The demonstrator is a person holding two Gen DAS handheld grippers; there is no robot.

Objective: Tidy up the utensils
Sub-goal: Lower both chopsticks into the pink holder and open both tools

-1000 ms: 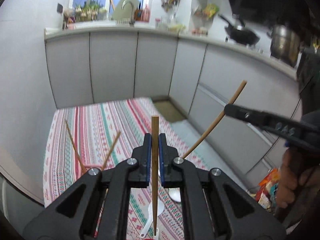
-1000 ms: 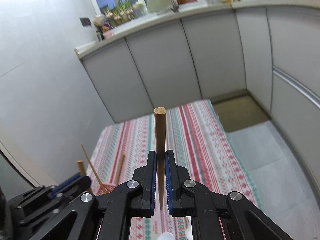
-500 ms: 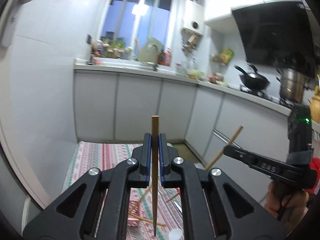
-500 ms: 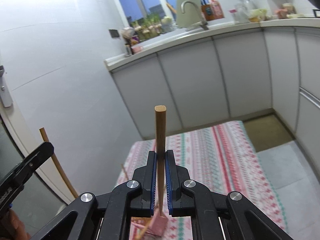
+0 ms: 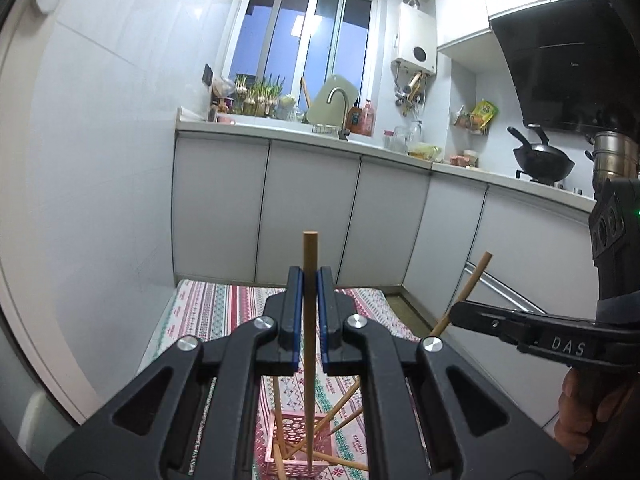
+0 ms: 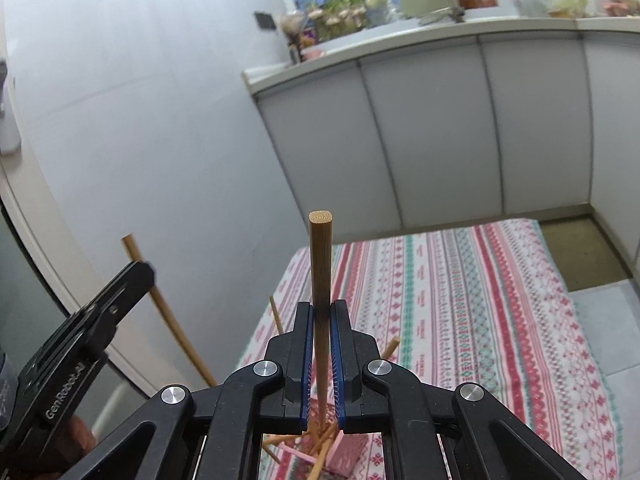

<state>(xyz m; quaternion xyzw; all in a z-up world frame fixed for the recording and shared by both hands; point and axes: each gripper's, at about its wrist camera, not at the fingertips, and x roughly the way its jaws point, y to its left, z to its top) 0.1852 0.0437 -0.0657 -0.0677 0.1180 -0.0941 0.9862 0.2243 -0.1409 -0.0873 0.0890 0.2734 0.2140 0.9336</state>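
Note:
My left gripper (image 5: 308, 280) is shut on a wooden chopstick (image 5: 309, 256) held upright, its lower tip down at a pink perforated holder (image 5: 298, 436) on the striped cloth. Several chopsticks (image 5: 340, 404) lean in that holder. My right gripper (image 6: 321, 312) is shut on another upright wooden chopstick (image 6: 320, 256), above the same pink holder (image 6: 346, 450). The right gripper shows in the left wrist view (image 5: 464, 314) with its chopstick (image 5: 472, 284). The left gripper shows in the right wrist view (image 6: 138, 276) with its chopstick (image 6: 160, 304).
A red, green and white striped tablecloth (image 6: 460, 304) covers the table. White kitchen cabinets (image 5: 312, 208) stand beyond, with a sink tap (image 5: 340, 96), a wok (image 5: 544, 160) and a steel pot (image 5: 614, 156) on the counter. A white wall (image 6: 140, 120) is at the left.
Both grippers have tilted up, so more of the kitchen and less of the table shows. The pink holder now sits under both held chopsticks. Both grips are unchanged.

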